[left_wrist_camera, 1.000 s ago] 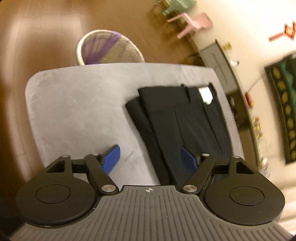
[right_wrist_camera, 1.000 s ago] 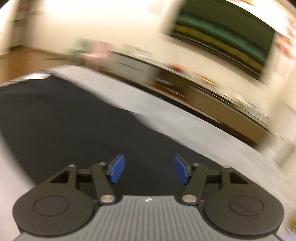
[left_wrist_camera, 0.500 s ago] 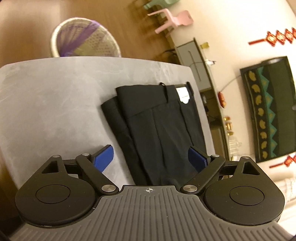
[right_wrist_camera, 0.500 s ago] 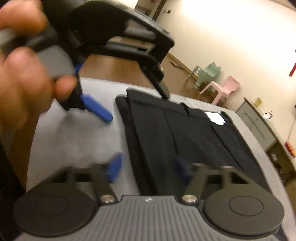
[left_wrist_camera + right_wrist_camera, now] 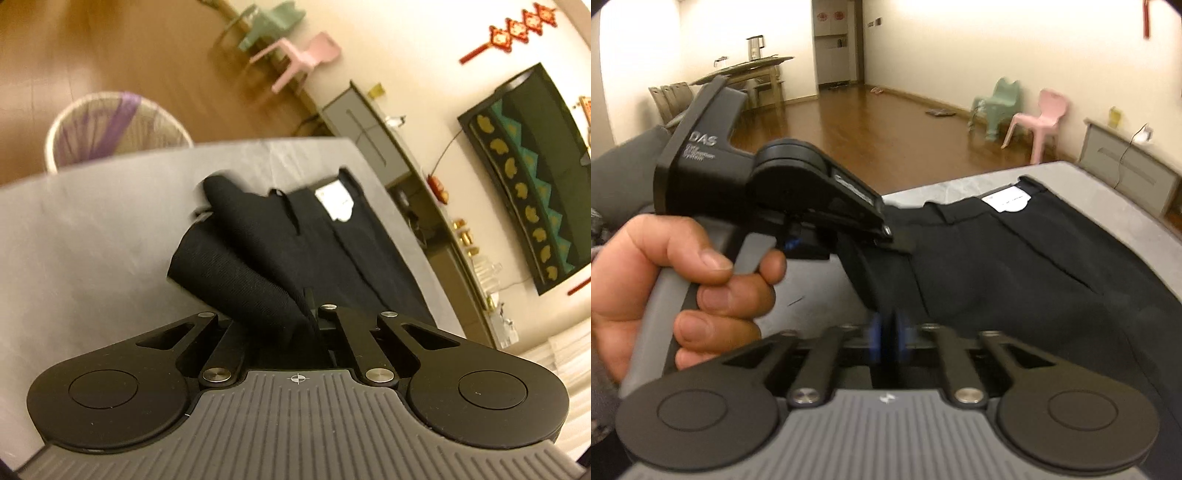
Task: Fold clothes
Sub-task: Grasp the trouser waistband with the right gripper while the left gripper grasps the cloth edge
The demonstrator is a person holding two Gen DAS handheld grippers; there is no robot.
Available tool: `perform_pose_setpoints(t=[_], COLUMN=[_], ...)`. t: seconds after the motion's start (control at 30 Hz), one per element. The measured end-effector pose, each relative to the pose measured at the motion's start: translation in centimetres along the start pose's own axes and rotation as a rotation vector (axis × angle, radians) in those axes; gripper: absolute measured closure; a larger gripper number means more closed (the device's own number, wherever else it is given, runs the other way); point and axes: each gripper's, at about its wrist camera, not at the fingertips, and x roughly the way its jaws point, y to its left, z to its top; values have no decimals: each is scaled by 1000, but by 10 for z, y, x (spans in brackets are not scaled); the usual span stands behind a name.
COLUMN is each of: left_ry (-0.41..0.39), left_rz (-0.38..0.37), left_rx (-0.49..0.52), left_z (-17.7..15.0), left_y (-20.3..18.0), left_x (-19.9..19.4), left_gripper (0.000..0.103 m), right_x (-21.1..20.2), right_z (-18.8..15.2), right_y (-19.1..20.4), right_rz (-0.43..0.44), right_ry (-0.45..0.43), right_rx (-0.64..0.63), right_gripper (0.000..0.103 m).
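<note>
Black trousers (image 5: 317,254) lie folded lengthwise on a grey table (image 5: 92,236), waistband with a white label (image 5: 334,201) at the far end. My left gripper (image 5: 312,321) is shut on the trousers' near left edge and lifts it into a raised fold. In the right wrist view the trousers (image 5: 1015,266) lie ahead, and the left gripper (image 5: 886,236), held by a hand (image 5: 676,280), pinches the fabric edge. My right gripper (image 5: 888,334) is shut on the same left edge, nearer to me; its blue pads (image 5: 900,334) press together on the cloth.
A white mesh laundry basket (image 5: 110,129) with purple cloth stands on the wood floor beyond the table's far left edge. Pink (image 5: 1045,122) and green (image 5: 997,107) small chairs stand by the far wall. A grey cabinet (image 5: 1130,170) runs along the right of the table.
Both grippers were open above the flat trousers; now both have shut on the left edge, and the left one has lifted the fabric into a fold.
</note>
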Motion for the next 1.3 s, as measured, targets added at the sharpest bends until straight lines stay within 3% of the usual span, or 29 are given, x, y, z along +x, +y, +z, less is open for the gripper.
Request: perform_pose_setpoints(t=[0.03, 0.13, 0.2, 0.27, 0.43, 0.6, 0.63, 0.67, 0.7, 0.8, 0.9, 0.97, 1.03, 1.07, 1.1, 1.17, 1.3], left_ry=[-12, -31, -50, -82, -141, -186, -190, -194, -196, -192, -191, -191, -190, -189, -187, -187, -161], left_rz=[1, 19, 27, 30, 35, 44, 47, 50, 52, 55, 58, 64, 69, 73, 76, 67, -20], left_rx=[12, 68, 133, 227, 447, 693, 742, 790, 833, 950, 1031, 1072, 1111, 1130, 1148, 1166, 1214], left_z=[1, -2, -6, -10, -28, -54, -61, -68, -74, -92, -105, -112, -118, -121, -123, -126, -137], left_y=[0, -6, -18, -32, -63, -86, -91, -96, -100, -110, -117, -119, -120, -119, -118, -116, -118], left_x=[-2, -4, -5, -8, -15, -19, -19, -18, -17, -12, -9, -7, -6, -6, -6, -9, -21], left_gripper=[103, 103, 103, 103, 103, 103, 103, 103, 103, 103, 103, 103, 103, 103, 103, 103, 103], right_x=[-9, -18, -4, 21, 71, 79, 77, 73, 68, 63, 90, 122, 152, 161, 165, 145, 65], right_z=[6, 25, 33, 36, 27, 45, 55, 68, 80, 120, 156, 164, 158, 152, 147, 142, 121], right_y=[-10, -61, -100, -129, -151, -156, -156, -154, -151, -135, -103, -80, -63, -57, -55, -61, -96], right_rz=[-16, -165, -278, -348, -308, -314, -318, -322, -326, -294, -205, -174, -198, -238, -272, -299, -295], right_ry=[-44, -80, -28, 44, 162, 259, 247, 215, 184, 118, 203, 331, 448, 487, 503, 433, 224], right_rx=[13, 112, 162, 182, 156, 160, 172, 183, 194, 197, 125, 35, -71, -122, -159, -139, 92], right_gripper=[36, 43, 63, 72, 72, 72, 70, 61, 44, 13, 8, 7, 20, 60, 92, 95, 97])
